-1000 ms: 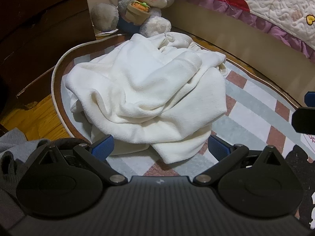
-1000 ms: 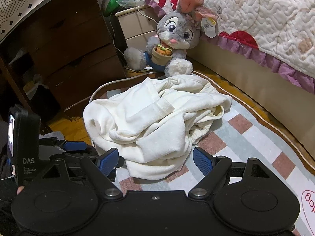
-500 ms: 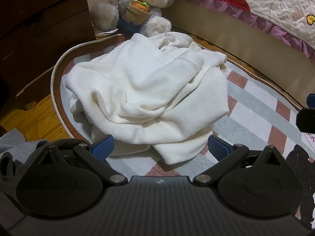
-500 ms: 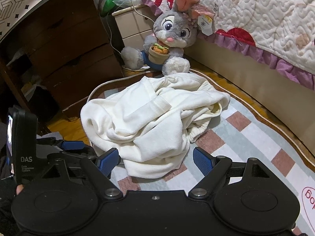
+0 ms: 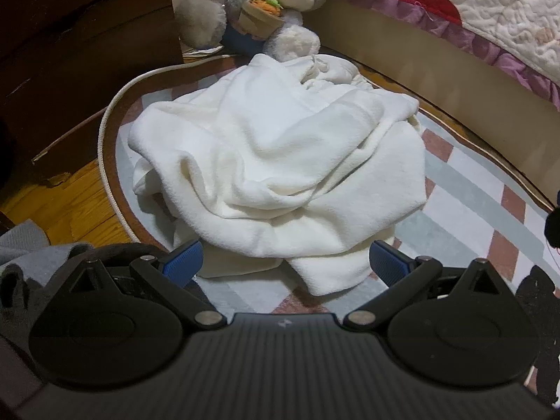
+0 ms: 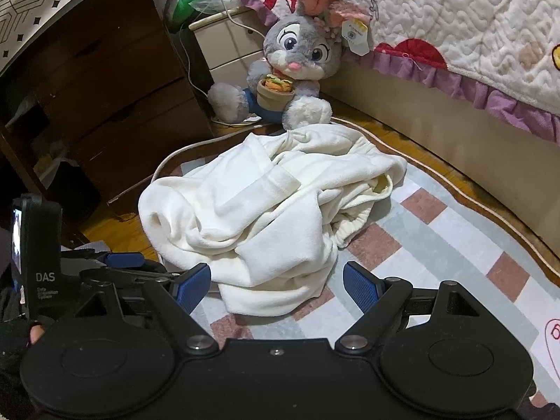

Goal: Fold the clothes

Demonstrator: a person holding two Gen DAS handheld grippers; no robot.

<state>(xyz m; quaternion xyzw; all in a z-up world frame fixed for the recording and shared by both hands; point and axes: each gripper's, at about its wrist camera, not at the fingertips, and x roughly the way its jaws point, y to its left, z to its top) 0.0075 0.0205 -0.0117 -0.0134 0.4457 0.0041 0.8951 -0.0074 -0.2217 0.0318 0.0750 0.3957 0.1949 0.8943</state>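
Cream-white fleece garment [image 5: 276, 171] lies crumpled in a heap on the round patterned rug [image 5: 469, 189], toward the rug's far-left part. Many overlapping folds; no flat panel visible. In the right wrist view the garment [image 6: 266, 210] shows a gathered elastic hem at its right side, near a brown rug square.

Left gripper [image 5: 285, 266]: jaws spread wide, nothing between them. The blue pads [image 5: 183, 262] sit either side of the garment's nearest lobe, just short of the cloth; contact cannot be confirmed. Right gripper [image 6: 276, 285]: also released, blue pads [image 6: 360, 287] parted, the heap's near edge lying between and just beyond them. In the right wrist view the left gripper's black body marked "DAS" [image 6: 38, 255] stands at the left, close beside the heap.

Edges:
- The rug's pale corded border [image 5: 105, 133] curves close around the garment's left side; bare wooden floor [image 5: 73, 203] beyond it.
- Dark brown wooden dresser [image 6: 105, 98] stands left of the rug, near the border.
- Grey plush rabbit holding a pot [image 6: 294, 66] sits at the far edge, its white paw touching or just beside the garment's back fold.
- Beige bed base [image 6: 437, 119] with quilted cover and purple ruffle [image 6: 455, 24] runs along the right.

Open room: bare rug with grey, white and brown blocks stretches right of the heap to the bed base, and in front toward both grippers.
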